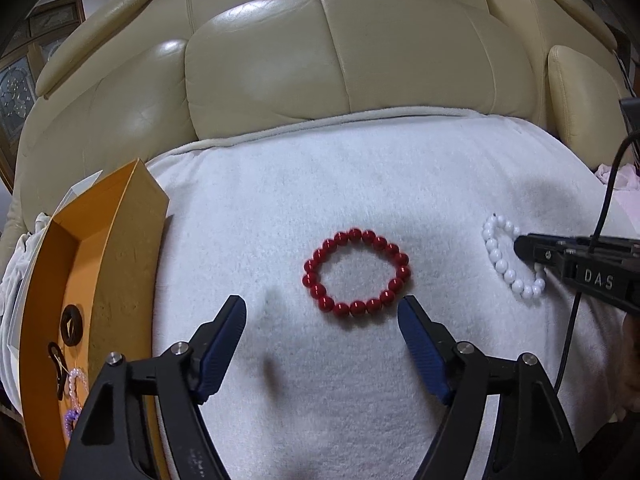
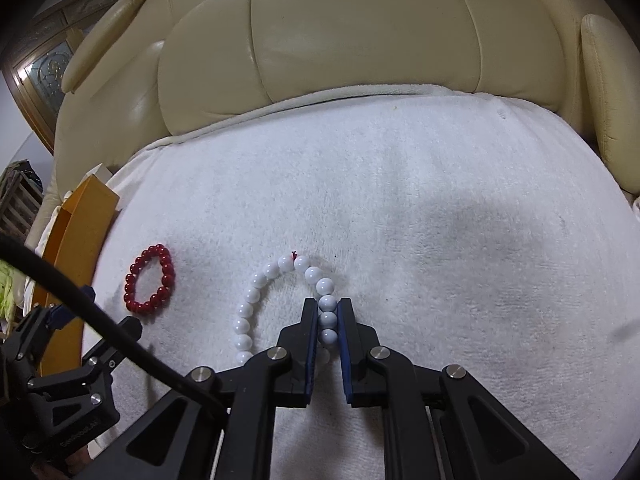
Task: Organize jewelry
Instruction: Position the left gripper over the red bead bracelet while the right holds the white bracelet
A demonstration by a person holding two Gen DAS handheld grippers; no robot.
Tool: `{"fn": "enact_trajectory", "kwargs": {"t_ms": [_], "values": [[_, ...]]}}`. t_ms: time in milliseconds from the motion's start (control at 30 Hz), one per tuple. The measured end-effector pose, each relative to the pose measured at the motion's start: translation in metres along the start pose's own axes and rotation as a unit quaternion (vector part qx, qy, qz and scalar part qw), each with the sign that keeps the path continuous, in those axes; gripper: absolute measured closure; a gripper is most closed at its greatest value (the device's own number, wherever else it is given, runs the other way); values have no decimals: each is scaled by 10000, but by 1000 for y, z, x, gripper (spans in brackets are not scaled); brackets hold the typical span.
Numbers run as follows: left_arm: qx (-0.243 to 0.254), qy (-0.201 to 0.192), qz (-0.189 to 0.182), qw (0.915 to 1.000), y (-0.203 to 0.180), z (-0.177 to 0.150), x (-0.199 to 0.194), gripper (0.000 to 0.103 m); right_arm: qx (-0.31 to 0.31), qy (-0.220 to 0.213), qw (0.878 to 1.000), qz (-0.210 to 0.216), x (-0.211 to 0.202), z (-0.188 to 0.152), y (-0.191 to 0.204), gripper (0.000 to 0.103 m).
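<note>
A red bead bracelet (image 1: 356, 274) lies flat on the white towel (image 1: 360, 184), just ahead of my left gripper (image 1: 322, 314), which is open and empty. The red bracelet also shows in the right wrist view (image 2: 149, 279). A white bead bracelet (image 2: 276, 304) lies to its right. My right gripper (image 2: 328, 307) is shut on the white bracelet's right side, beads pinched between the blue pads. In the left wrist view the right gripper (image 1: 520, 246) reaches into the white bracelet (image 1: 504, 260) from the right.
An open orange box (image 1: 96, 264) stands at the towel's left edge, holding dark hair ties (image 1: 71, 325) and pink and purple bead pieces (image 1: 76, 392). A cream leather sofa back (image 1: 320, 48) rises behind. A black cable (image 1: 600, 216) hangs at the right.
</note>
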State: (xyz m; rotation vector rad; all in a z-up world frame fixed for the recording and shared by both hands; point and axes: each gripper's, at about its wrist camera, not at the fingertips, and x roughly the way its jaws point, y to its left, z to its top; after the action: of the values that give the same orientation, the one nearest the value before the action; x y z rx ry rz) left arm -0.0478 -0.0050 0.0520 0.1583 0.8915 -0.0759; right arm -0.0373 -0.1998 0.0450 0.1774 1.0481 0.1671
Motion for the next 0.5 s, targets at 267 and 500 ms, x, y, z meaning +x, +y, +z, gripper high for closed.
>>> {"fn": "enact_trajectory", "kwargs": {"t_ms": [267,500], "values": [[-47,-41,-152,9999,-3,14,11,24,-113,-27,9999,85,0,0,-1,91],[-218,203,-491,9984,-6,16,35,24,-142,-22,9999,82,0,0,0,92]]}}
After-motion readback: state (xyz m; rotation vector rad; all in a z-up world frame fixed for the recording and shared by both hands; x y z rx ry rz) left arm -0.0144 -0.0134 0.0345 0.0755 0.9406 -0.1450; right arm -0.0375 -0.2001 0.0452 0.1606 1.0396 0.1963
